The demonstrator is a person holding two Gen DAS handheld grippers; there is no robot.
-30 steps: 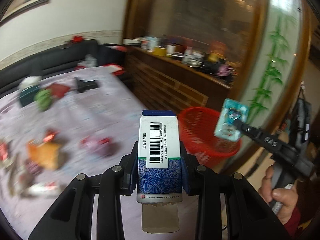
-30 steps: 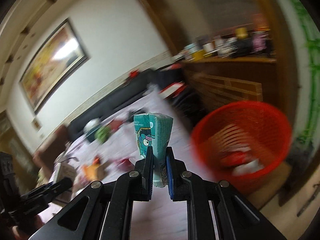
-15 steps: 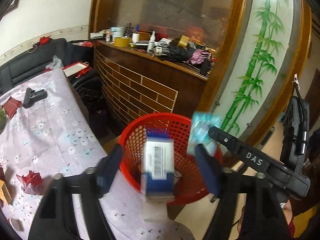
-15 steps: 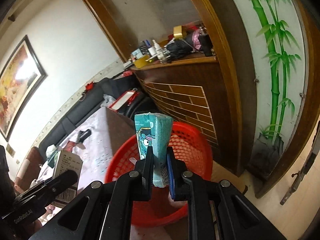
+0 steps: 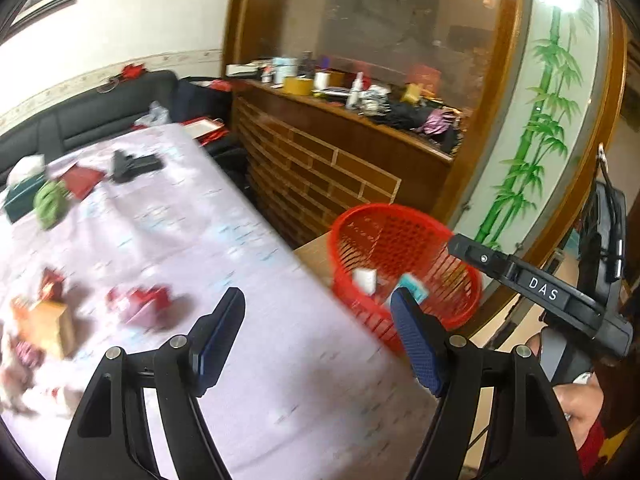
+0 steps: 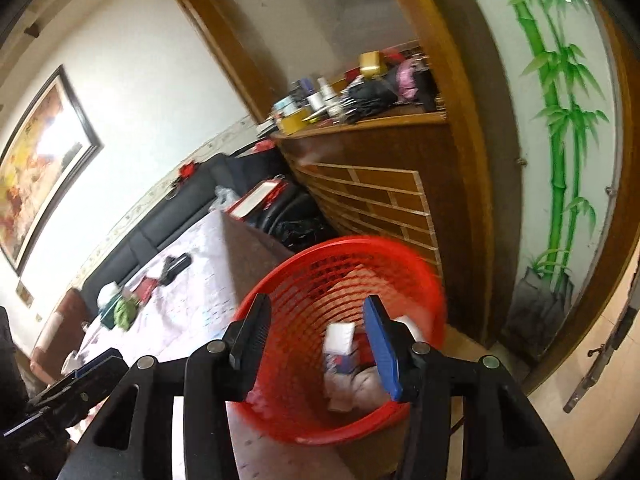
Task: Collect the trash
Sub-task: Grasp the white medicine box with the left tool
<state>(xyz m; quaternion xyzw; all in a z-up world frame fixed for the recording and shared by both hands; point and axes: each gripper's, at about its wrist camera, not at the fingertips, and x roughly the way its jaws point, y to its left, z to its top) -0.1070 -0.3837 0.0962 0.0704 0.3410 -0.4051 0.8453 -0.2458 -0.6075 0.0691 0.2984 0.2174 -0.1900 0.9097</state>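
Observation:
The red mesh basket stands off the table's right end, also in the right wrist view. Inside lie a white-ended box and a teal packet; the right wrist view shows the box on crumpled trash. My left gripper is open and empty above the table's near right corner. My right gripper is open and empty over the basket's mouth; its body shows in the left wrist view. Blurred trash remains on the table: a red-pink wrapper and an orange box.
The table has a pale floral cloth, with a green bundle, a red card and a black object at its far end. A black sofa and a cluttered wooden counter stand behind.
Both grippers have opened. The blue-and-white box and the teal packet have dropped into the red basket. My left gripper has swung back toward the table.

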